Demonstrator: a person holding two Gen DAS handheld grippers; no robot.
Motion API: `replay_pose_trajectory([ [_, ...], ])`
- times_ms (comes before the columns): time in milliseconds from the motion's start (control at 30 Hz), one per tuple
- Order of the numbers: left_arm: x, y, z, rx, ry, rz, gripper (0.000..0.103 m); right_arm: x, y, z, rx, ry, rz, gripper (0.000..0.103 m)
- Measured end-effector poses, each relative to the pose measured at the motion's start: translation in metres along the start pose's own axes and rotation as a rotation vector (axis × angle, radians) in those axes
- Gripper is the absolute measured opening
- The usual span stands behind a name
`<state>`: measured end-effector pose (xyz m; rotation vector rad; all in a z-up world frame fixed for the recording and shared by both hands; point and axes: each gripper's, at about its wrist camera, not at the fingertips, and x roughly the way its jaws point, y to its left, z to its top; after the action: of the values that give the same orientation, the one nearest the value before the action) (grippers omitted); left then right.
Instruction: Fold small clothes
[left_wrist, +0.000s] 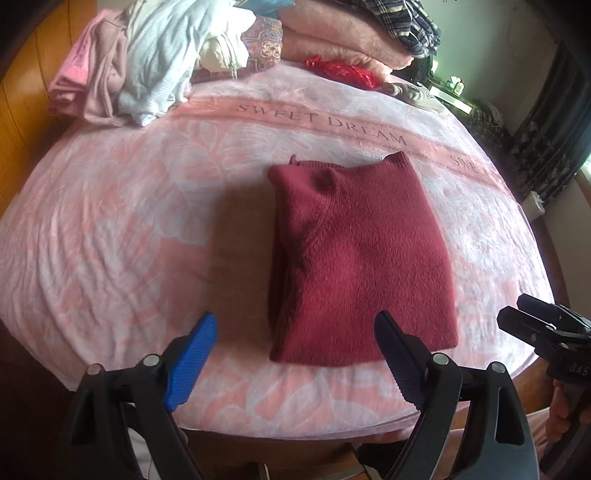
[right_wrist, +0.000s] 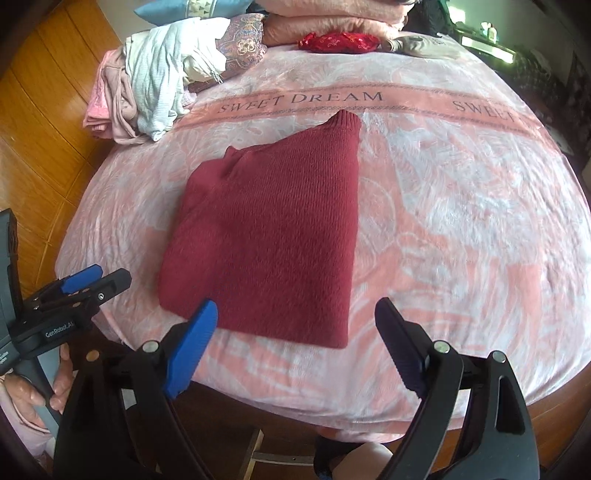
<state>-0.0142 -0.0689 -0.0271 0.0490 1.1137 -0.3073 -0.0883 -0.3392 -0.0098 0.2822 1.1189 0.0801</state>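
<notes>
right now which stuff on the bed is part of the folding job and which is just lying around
Part of the job:
- dark red sweater, folded flat mid-bed
- pile of unfolded clothes at the far left corner
- left gripper and right gripper, jaws open, holding nothing

Just lying about:
- pink blanket covering the bed
- red embroidered pouch
- patterned cushion
- stacked pink blankets

sweater (left_wrist: 354, 258): was plain dark red knit.
blanket (left_wrist: 110, 221): was pink with white leaf and flower shapes, crossed by a deeper pink band lettered in dark grey.
left gripper (left_wrist: 295, 325): was black, one pad bright blue, the other dark navy.
right gripper (right_wrist: 295, 314): showed the same black, blue and navy.
clothes pile (left_wrist: 147, 66): was pale pink, mauve, light blue ribbed and cream.
cushion (right_wrist: 240, 48): bore a purple paisley print.
pouch (right_wrist: 340, 41): was red with a faint pattern.
floor (right_wrist: 37, 129): was orange-brown wood.
</notes>
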Motion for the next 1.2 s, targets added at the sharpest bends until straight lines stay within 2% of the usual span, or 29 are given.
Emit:
replay_pose_trajectory([
  [167, -0.003, -0.004, -0.023, 0.041, 0.010, 0.018, 0.088, -0.002, 0.010, -0.017, -0.020, -0.014, -0.046, 0.089],
  [333, 0.001, 0.007, -0.033, -0.011, 0.029, 0.001, 0.089, 0.007, 0.013, -0.020, -0.026, 0.013, -0.052, 0.089],
  [1200, 0.009, -0.007, -0.032, 0.042, 0.025, 0.045, 0.089, 0.018, 0.014, -0.022, -0.022, 0.033, -0.110, 0.091],
])
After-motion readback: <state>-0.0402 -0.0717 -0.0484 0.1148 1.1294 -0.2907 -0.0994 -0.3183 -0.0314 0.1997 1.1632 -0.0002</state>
